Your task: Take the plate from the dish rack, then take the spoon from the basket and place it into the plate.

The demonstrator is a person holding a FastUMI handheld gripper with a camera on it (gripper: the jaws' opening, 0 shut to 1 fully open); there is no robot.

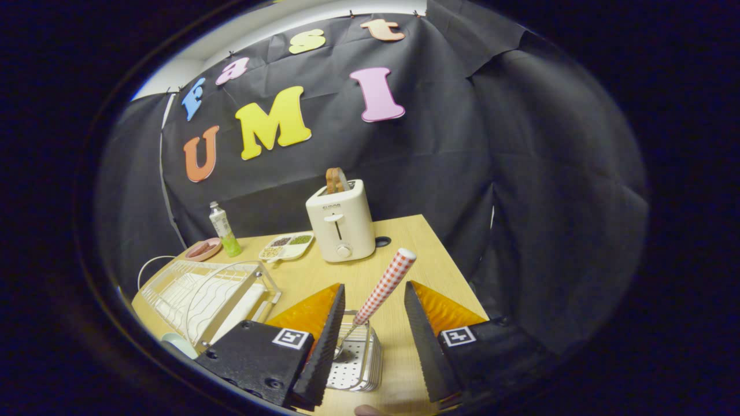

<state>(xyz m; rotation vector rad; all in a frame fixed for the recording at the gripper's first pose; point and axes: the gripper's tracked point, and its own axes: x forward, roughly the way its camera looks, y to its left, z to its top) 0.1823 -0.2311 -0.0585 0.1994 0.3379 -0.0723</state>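
Observation:
The spoon (pixel 384 286) has a red-and-white checked handle and stands tilted in a small perforated metal basket (pixel 358 361), its bowl end down in the basket. My gripper (pixel 373 294) is open above the basket, and the spoon's handle rises between the two fingers without touching either. The white wire dish rack (pixel 202 294) lies on the wooden table (pixel 416 242) beside the left finger. A pale plate (pixel 179 345) peeks out near the rack's closest corner, mostly hidden by the gripper body.
A white toaster (pixel 341 228) with bread in its slot stands beyond the fingers. A divided snack tray (pixel 287 246), a small green bottle (pixel 224 230) and a pink dish (pixel 203 249) sit at the table's back. A white cable (pixel 147 266) curls by the rack.

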